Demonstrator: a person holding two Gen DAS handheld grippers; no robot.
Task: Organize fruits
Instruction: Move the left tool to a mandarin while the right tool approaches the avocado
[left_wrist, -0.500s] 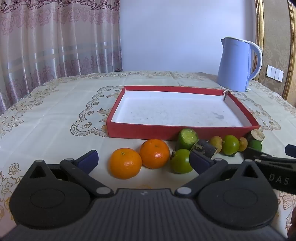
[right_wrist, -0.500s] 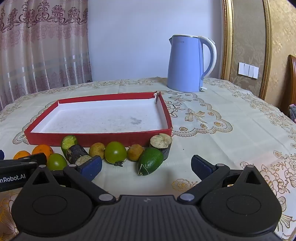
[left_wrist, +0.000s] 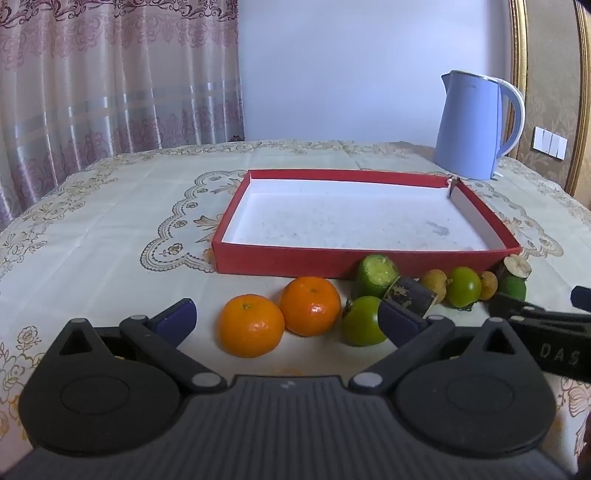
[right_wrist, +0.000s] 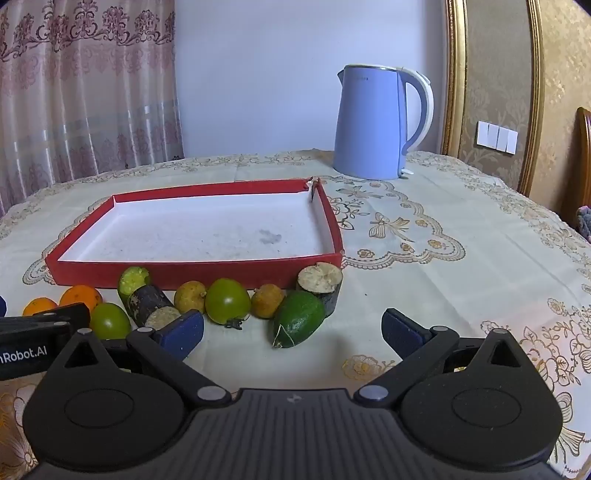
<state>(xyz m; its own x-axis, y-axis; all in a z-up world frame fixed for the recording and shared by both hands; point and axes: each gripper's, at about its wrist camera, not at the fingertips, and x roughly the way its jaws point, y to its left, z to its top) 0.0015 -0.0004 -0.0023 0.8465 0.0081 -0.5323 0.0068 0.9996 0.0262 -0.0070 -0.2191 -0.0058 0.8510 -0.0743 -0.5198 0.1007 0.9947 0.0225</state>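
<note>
Both grippers hang over the near edge of the table, tilted down toward a row of fruit, and both are spread wide with nothing between their pads. The left gripper (left_wrist: 286, 317) frames two oranges (left_wrist: 252, 325), which touch each other, with a green round fruit (left_wrist: 364, 320) just behind its right pad. The right gripper (right_wrist: 291, 328) has a green avocado-like fruit (right_wrist: 298, 323) lying on the cloth ahead of its gap, apart from both pads. The rest of the fruit sits in a line against the front wall of the red tray (right_wrist: 192, 275): a green cut piece (right_wrist: 133, 282), a dark cut stub (right_wrist: 149, 304), small yellow-brown fruits (right_wrist: 189, 296), a green tomato-like one (right_wrist: 227, 301) and a dark cut piece (right_wrist: 320, 282) at the tray's corner. The tray's white floor holds no fruit. Behind it stands a blue kettle (right_wrist: 373, 122) on the patterned tablecloth (right_wrist: 461, 240), well clear of the fruit
</note>
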